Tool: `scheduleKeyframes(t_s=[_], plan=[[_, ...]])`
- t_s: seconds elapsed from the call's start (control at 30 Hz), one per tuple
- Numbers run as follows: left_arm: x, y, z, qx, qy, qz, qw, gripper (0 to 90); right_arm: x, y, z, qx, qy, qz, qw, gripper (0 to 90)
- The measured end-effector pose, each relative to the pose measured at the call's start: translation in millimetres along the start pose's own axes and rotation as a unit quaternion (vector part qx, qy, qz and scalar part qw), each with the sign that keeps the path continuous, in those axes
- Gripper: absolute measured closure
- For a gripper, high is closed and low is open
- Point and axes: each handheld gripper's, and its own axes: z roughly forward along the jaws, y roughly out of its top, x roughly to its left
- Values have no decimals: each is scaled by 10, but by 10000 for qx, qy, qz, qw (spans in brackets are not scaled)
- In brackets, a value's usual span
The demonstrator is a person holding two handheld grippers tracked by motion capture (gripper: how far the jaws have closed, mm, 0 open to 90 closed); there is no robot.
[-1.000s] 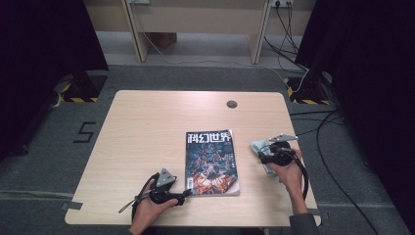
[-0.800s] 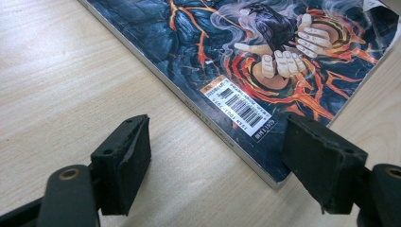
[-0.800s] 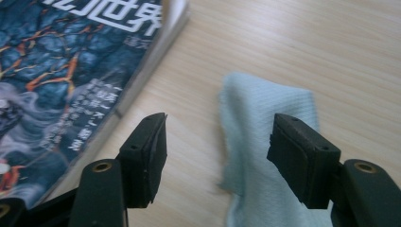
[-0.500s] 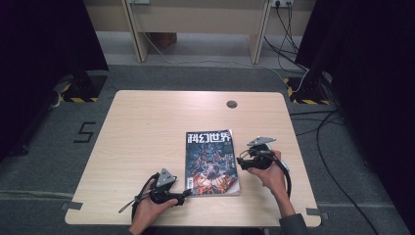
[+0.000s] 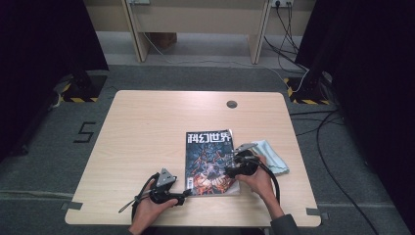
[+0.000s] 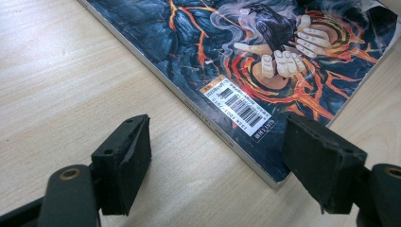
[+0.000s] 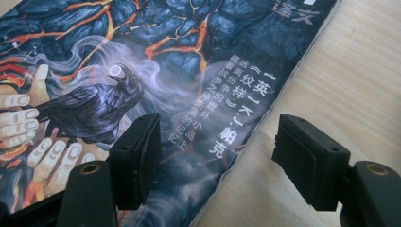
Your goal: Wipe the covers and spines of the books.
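1. Both tongs are down at the near edge of the worktop (image 5: 147,122), one on each side of the magazine (image 5: 208,147).
2. On my left tongs (image 5: 185,197) I see the jaws spread with nothing between them; they sit low over the wood just beside the magazine's near left corner, by the spine.
3. From the left gripper view, the left tongs (image 6: 217,165) frame that corner of the magazine (image 6: 265,61): one pad is over bare wood, the other over the cover just past the white barcode label (image 6: 239,108). Neither pad touches the magazine as far as I can tell.
4. My right tongs (image 5: 229,171) are over the magazine's right edge, and their jaws have just been opening; they stand spread, pinching nothing.
5. In the right gripper view, the right tongs (image 7: 217,161) straddle the magazine's (image 7: 156,47) open edge: one pad hangs above the printed cover beside the black bird (image 7: 94,109), the other above bare worktop (image 7: 350,71). Whether the pads touch the paper I cannot tell.
6. I see the magazine lying flat and closed, cover up, on the near right part of the worktop, its bottom edge close to the near edge.
7. Just right of the magazine, behind my right hand (image 5: 259,181), a pale blue cloth (image 5: 271,154) lies crumpled near the worktop's right edge.
8. Near the far edge I see a small round grommet hole (image 5: 231,104), well apart from everything else.
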Motion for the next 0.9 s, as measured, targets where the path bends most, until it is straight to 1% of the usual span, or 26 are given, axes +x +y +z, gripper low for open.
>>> scheduleKeyframes(t_s=[0.13, 0.17, 0.2, 0.23, 0.27, 0.37, 0.43, 0.47, 0.57, 0.6, 0.73, 0.87, 0.9], plan=[[-3, -1, 0, -2, 13, 1, 10000, 240, 23, -8, 0, 10, 22, 50, 10000, 332], [-1, 0, 0, -1, 7, 0, 10000, 239, 25, -8, 2, 17, 52, 56, 10000, 332], [0, 0, 0, 0, 4, 3, 10000, 239, 40, -12, 8, 27, 157, 80, 9998, 330], [1, 0, 0, -1, 5, 5, 10000, 239, 55, -15, 12, 37, 193, 72, 9998, 327], [1, -1, -1, 0, 7, 5, 10000, 239, 68, -14, 8, 44, 150, 67, 9999, 331], [4, 1, 1, 5, 4, 12, 10000, 236, 71, -15, 7, 46, 142, 90, 9998, 332], [3, 1, 1, 7, 12, 12, 10000, 234, 70, -24, 7, 52, 192, 133, 9997, 320], [4, 1, 1, 7, 12, 11, 10000, 233, 76, -31, 4, 50, 209, 113, 9997, 319], [18, 4, -3, 35, 5, 52, 10000, 229, 108, -35, -6, 65, 138, 95, 9998, 319], [20, 1, -2, 11, 4, 37, 10000, 227, 120, -36, -8, 63, 109, 80, 9999, 319], [54, 5, -14, 73, 42, 45, 10000, 201, 174, -45, -21, 83, 46, 23, 10000, 317], [92, 13, -31, 145, 77, 29, 9999, 189, 222, -62, -35, 95, 16, 73, 9999, 312], [111, 15, -36, 169, 86, 34, 9998, 180, 231, -65, -39, 104, 22, 34, 9999, 310]])
